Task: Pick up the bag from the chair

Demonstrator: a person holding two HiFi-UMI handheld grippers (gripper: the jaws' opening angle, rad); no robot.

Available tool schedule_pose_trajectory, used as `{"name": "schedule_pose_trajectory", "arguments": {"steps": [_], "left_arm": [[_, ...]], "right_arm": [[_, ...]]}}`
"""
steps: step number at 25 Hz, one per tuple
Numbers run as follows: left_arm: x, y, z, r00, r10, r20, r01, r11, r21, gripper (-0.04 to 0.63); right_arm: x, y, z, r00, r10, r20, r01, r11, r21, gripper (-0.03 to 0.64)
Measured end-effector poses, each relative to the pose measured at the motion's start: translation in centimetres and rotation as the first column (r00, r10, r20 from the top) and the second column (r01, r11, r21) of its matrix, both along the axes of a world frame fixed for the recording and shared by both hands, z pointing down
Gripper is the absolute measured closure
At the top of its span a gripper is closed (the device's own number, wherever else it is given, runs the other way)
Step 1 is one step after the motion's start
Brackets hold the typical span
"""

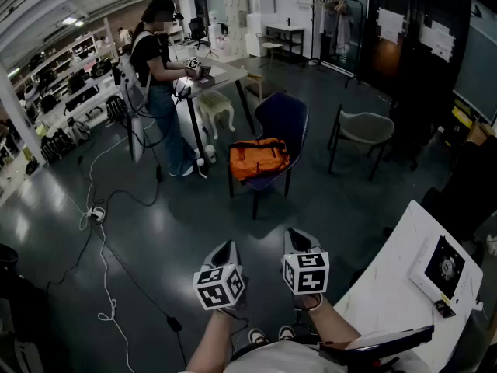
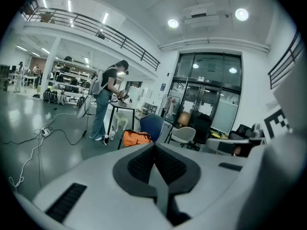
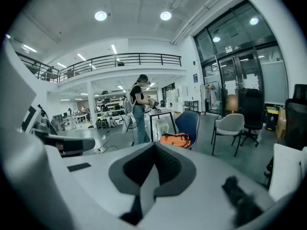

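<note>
- The left gripper [image 1: 224,253], a pale grey two-jaw tool with a cube of square black-and-white markers, sits low in the head view, held out in front of the person's body and tilted a little downward.
- In the left gripper view its dark ribbed pads meet at the tip; the jaws are together with nothing between them.
- The right gripper [image 1: 301,243], of the same make, is just beside the left one and at about the same height.
- In the right gripper view its jaws are also pressed together and hold nothing.
- The bright orange fabric bag [image 1: 258,158] lies on the seat of a dark blue shell chair with thin black legs [image 1: 283,119], its long side across the seat (its straps are too small to make out).
- The bag and blue chair stand well ahead of both grippers, with bare dark glossy floor [image 1: 178,239] between.
- A light grey chair with dark legs [image 1: 369,127] stands to the right of the blue chair, apart from it.
- To the left of the blue chair a person in a dark top and jeans [image 1: 159,68] stands at a tall light-topped table [image 1: 221,74], facing it.
- A small white stool [image 1: 216,107] stands under that table.
- Pale cables [image 1: 93,208] trail over the floor on the left.
- A white tabletop [image 1: 396,286] fills the lower right corner, near the right gripper.
</note>
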State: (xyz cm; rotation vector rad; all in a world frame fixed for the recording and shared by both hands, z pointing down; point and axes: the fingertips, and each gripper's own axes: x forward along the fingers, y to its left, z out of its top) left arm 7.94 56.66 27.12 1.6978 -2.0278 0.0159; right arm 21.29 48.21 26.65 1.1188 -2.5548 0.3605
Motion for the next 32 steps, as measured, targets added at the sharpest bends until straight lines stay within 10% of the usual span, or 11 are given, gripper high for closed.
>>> {"name": "schedule_pose_trajectory", "arguments": {"steps": [32], "left_arm": [[-5.7, -0.5, 0.9, 1.0, 0.025, 0.011, -0.025, 1.0, -0.016, 0.583]], "right_arm": [[-5.0, -0.3, 2.6, 0.999, 0.021, 0.032, -0.017, 0.991, -0.13, 0.583]]}}
